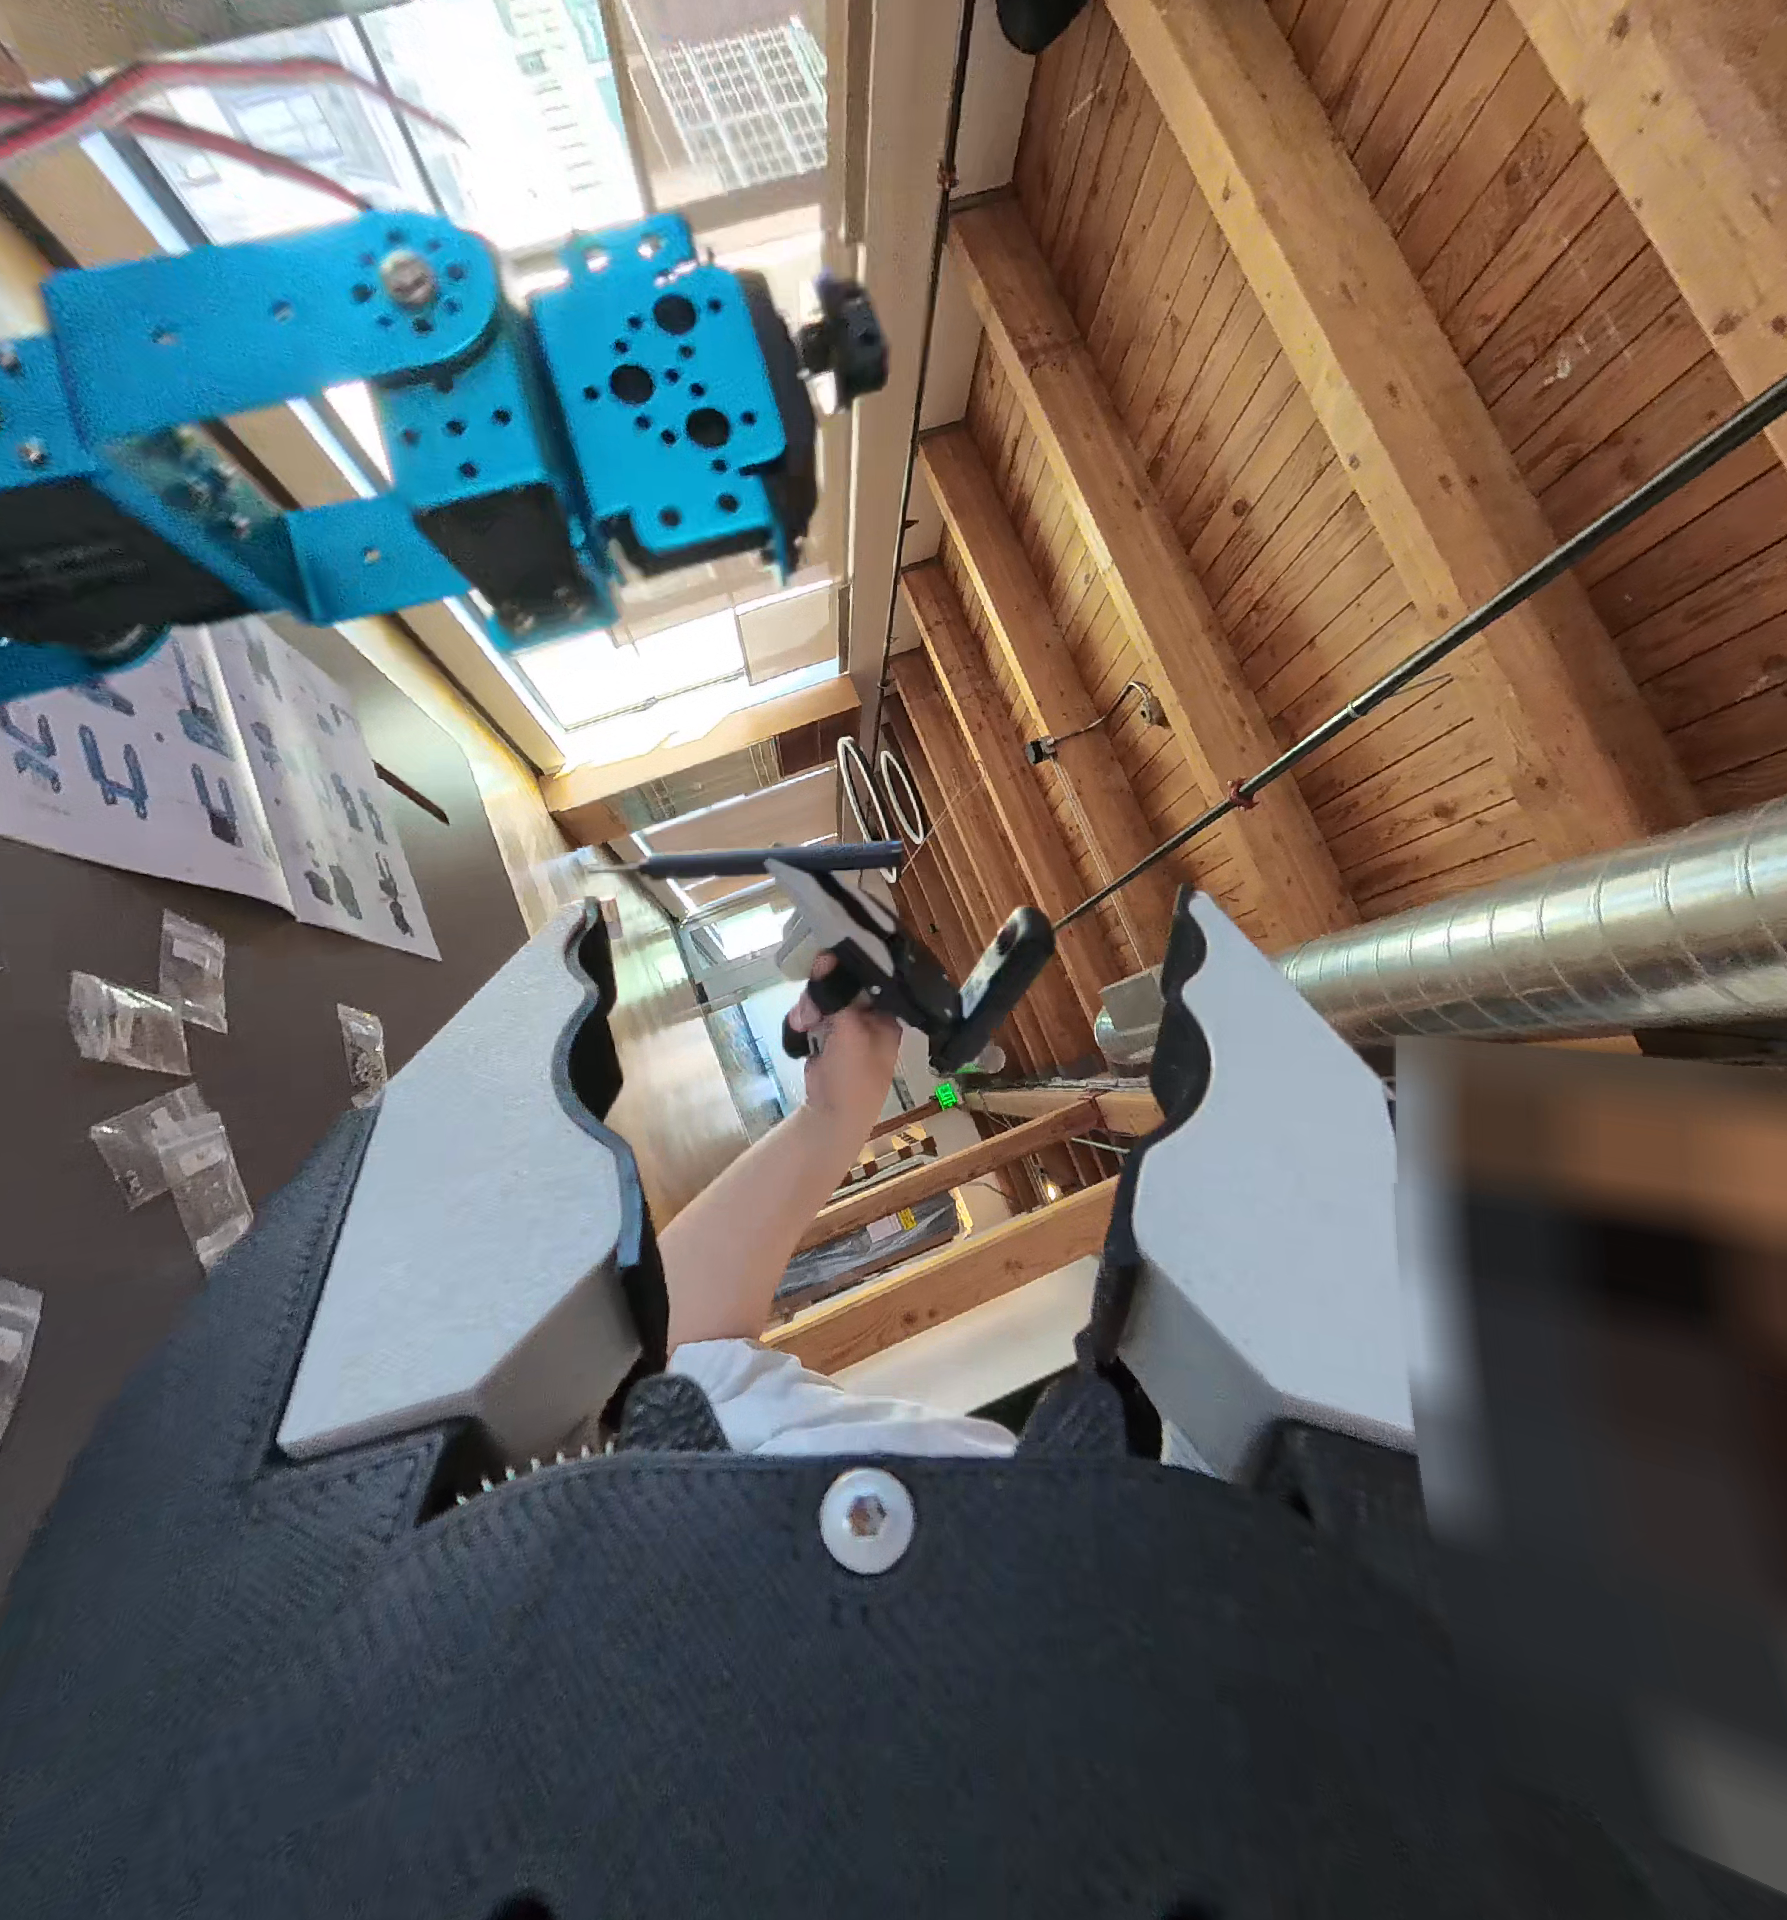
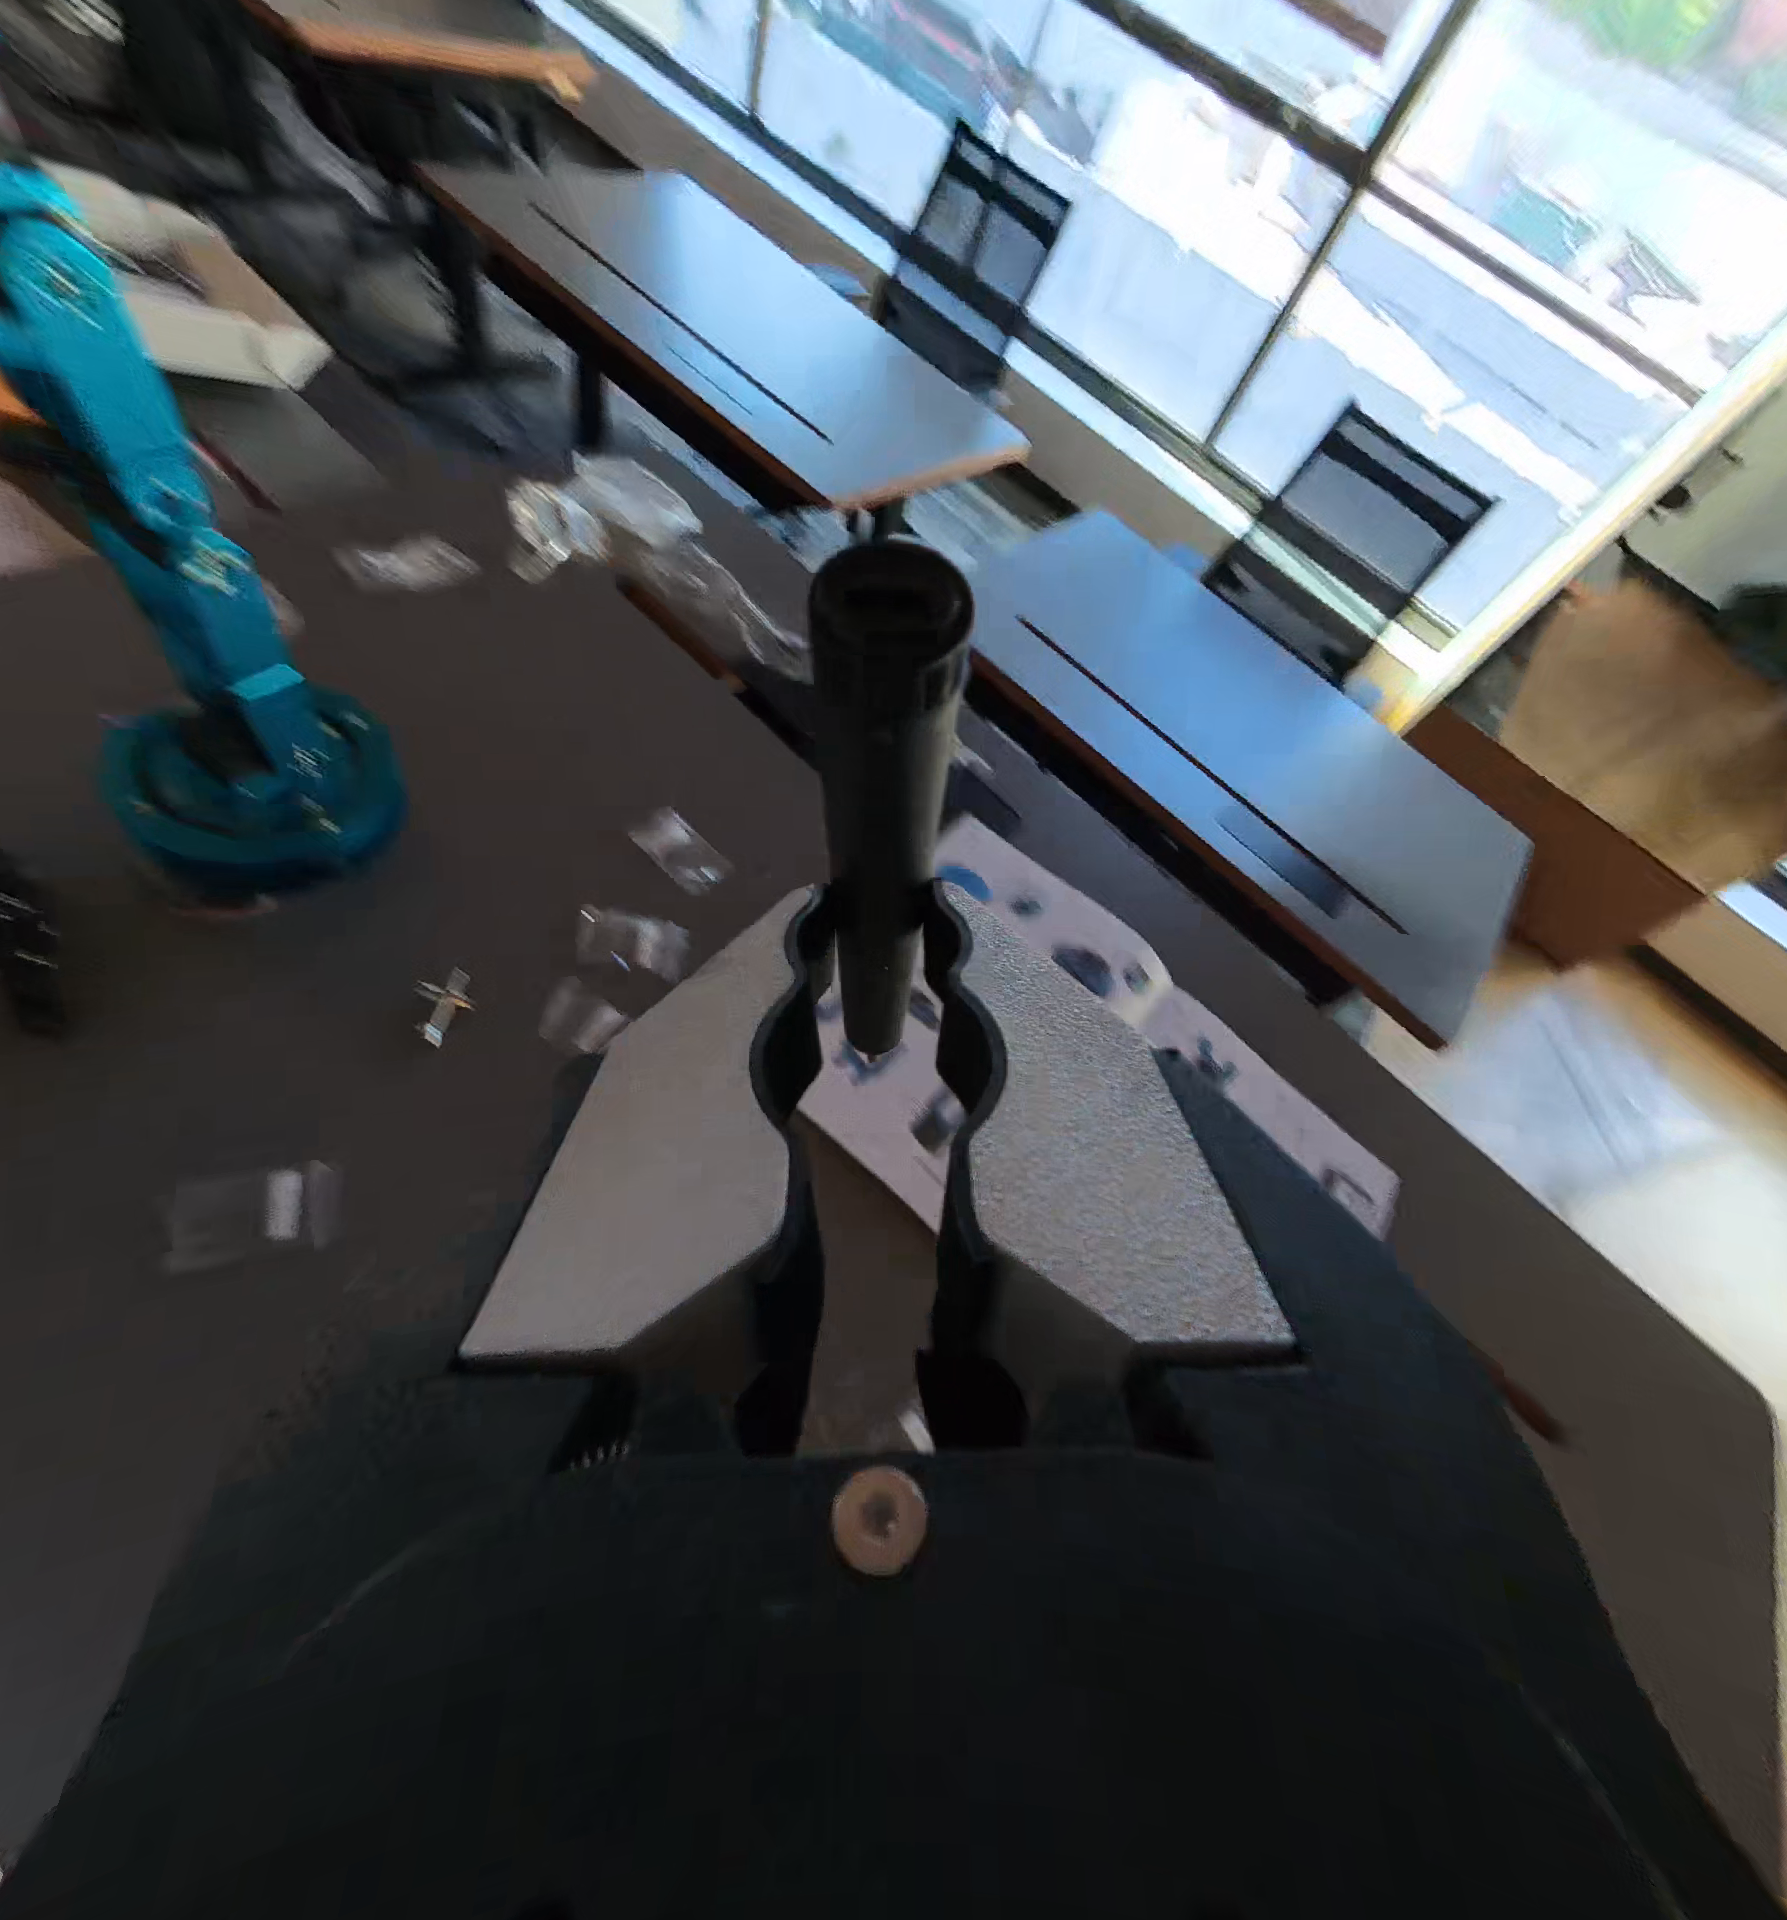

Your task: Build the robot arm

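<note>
My left gripper (image 1: 894,935) is open and empty, tilted up toward the wooden ceiling. A blue metal robot arm (image 1: 401,436) with servo brackets hangs at the upper left of the left wrist view, apart from my fingers. Farther off, a person's hand holds my right gripper (image 1: 827,914), which is shut on a black screwdriver (image 1: 764,860). In the right wrist view my right gripper (image 2: 876,925) is shut on the black screwdriver handle (image 2: 884,748), held above the dark table (image 2: 556,727). The blue robot arm (image 2: 141,540) stands on its round base at the left.
Several small clear bags of parts (image 1: 141,1029) and an open instruction sheet (image 1: 203,779) lie on the dark table. More bags (image 2: 650,935) and a small metal cross piece (image 2: 444,1003) lie near the arm's base. Other tables (image 2: 764,343) and windows stand beyond. Spacing between my two grippers at the tips: around 35 cm.
</note>
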Motion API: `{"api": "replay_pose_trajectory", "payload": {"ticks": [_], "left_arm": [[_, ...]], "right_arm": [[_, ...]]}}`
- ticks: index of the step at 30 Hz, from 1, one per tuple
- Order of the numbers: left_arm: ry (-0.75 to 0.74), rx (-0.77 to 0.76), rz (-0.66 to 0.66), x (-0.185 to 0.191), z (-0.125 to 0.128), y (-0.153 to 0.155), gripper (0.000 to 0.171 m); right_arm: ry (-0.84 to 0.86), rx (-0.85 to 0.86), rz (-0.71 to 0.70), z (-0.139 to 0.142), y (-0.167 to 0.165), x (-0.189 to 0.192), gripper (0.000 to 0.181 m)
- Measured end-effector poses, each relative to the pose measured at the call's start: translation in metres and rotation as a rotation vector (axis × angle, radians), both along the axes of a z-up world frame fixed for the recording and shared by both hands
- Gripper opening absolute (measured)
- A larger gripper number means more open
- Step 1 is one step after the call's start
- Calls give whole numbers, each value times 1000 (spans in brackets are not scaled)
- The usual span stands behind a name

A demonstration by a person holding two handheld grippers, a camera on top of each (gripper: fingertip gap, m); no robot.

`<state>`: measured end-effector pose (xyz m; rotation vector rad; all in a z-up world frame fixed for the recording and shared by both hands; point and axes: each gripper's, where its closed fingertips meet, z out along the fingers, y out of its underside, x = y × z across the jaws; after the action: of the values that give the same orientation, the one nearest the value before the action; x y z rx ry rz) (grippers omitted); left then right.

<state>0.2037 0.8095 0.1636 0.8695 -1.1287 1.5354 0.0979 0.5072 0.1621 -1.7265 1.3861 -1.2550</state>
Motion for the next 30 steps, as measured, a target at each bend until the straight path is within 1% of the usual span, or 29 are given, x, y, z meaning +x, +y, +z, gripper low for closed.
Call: {"api": "replay_pose_trajectory", "payload": {"ticks": [2,4,7,9,13,17,23,26,30], "left_arm": [[0,-8,-28,2,9,-2,105],[8,-11,-61,2,17,-6,106],[18,-9,-71,6,26,-13,106],[15,-6,-55,12,30,-18,107],[20,-15,2,20,37,-27,107],[57,-31,56,27,35,-33,107],[87,-55,125,35,31,-35,106],[92,-61,134,37,32,-37,107],[83,-76,134,38,35,-39,106]], "right_arm": [[-40,40,102,18,30,20,16],[-62,59,187,30,55,39,16],[-64,95,315,38,89,60,15],[-64,104,379,43,106,71,16],[-74,78,452,51,124,88,16],[-100,77,535,61,137,98,15],[-128,121,714,77,169,109,15],[-134,134,790,85,185,115,16],[-148,140,836,94,195,125,15]]}}
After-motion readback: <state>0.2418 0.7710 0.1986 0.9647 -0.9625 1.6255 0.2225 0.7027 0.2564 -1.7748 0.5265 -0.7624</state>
